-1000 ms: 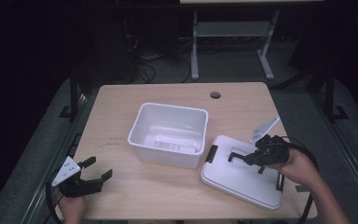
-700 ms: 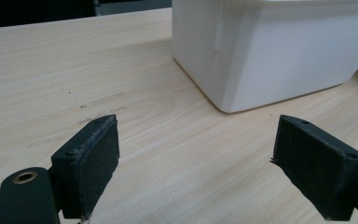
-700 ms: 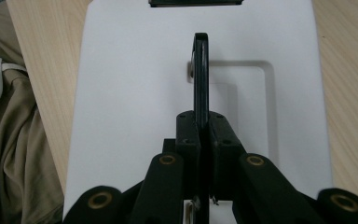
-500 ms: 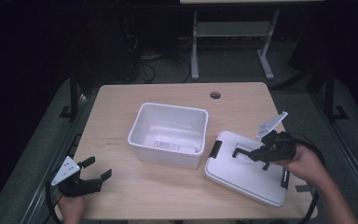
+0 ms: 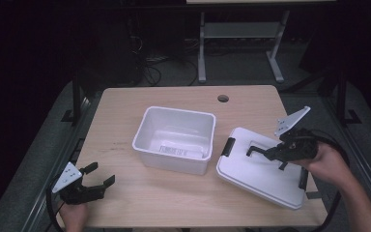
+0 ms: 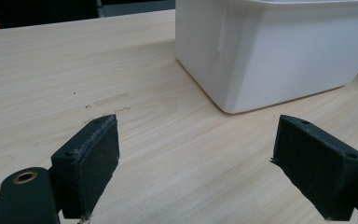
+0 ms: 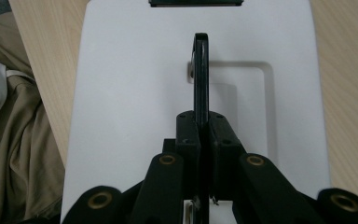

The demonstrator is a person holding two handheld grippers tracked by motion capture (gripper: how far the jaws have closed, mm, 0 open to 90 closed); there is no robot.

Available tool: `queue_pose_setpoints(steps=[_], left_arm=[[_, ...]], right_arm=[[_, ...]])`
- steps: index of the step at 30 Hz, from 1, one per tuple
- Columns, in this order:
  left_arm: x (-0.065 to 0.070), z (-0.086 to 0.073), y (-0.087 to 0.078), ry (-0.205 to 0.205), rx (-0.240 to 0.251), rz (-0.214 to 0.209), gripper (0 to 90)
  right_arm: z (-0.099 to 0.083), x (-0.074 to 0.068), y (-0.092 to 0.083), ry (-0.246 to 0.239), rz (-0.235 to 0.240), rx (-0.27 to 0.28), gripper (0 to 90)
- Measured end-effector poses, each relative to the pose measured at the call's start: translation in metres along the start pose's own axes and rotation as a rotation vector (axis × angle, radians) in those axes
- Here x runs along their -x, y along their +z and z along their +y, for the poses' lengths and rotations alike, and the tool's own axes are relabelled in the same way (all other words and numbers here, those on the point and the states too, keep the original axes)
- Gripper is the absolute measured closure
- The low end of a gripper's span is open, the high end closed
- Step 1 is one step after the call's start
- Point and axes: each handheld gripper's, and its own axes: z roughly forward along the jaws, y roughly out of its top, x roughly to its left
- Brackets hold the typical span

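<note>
The tub is set mid-table, the lid tilted just right of it, near the edge.

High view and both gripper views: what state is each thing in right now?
White bin: open, upright, empty apart from a label inside.
Lid: off the bin, beside it, tilted.
Lid handle: raised, clamped between the jaws.
Right gripper: shut on the handle.
Left gripper: open, nothing between the jaws.
</note>
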Motion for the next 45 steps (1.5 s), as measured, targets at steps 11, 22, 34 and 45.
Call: queue_pose_setpoints(steps=[11,22,34,45], left_arm=[[0.001,0.0,0.002,-0.002,-0.004,0.001,13.6],[0.0,0.0,-0.001,-0.002,0.0,0.003,13.6],[0.0,-0.001,-0.001,-0.002,-0.004,0.001,13.7],[-0.002,-0.001,-0.003,-0.013,0.007,0.007,13.6]], right_arm=[[0.005,0.0,-0.017,-0.01,-0.024,-0.005,84.1],[0.013,0.0,-0.029,-0.017,-0.038,-0.007,84.2],[0.038,-0.004,-0.047,-0.054,-0.047,0.017,84.2],[0.069,-0.01,-0.053,-0.087,-0.049,0.015,84.2]])
